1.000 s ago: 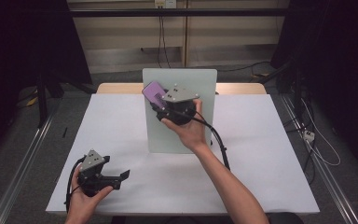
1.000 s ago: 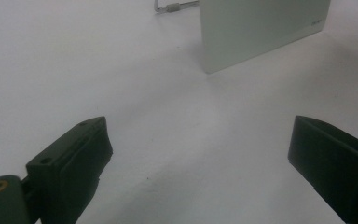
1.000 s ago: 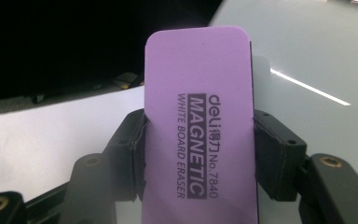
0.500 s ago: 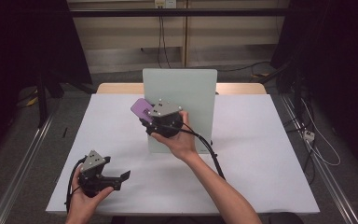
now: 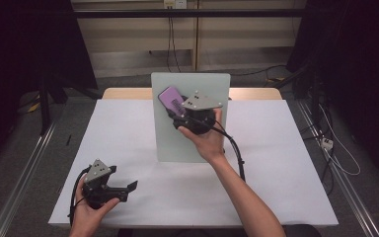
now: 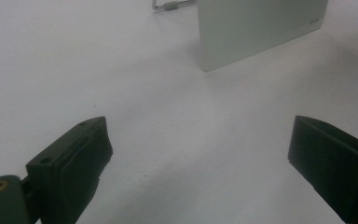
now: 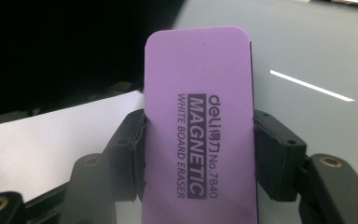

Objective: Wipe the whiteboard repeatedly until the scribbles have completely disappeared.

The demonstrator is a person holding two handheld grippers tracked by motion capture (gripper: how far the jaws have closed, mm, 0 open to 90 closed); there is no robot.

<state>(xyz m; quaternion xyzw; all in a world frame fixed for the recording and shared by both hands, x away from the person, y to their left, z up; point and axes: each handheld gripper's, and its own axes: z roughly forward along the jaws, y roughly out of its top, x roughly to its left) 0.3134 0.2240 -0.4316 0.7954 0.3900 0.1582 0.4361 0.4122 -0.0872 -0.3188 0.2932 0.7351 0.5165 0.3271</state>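
1. The right gripper (image 5: 173, 109) had its jaws clamped on the long edges of a purple whiteboard eraser (image 7: 199, 126), held over the upper left part of the pale whiteboard (image 5: 197, 143) lying on the surface (image 5: 286, 163).
2. The left gripper (image 5: 131, 186) sat near the surface's front left corner, jaws wide apart and holding nothing.
3. The step in hand looked like wiping the board.
4. One white streak (image 7: 311, 85) showed on the board; the next move probably called for pressing the eraser flat and sweeping across it.
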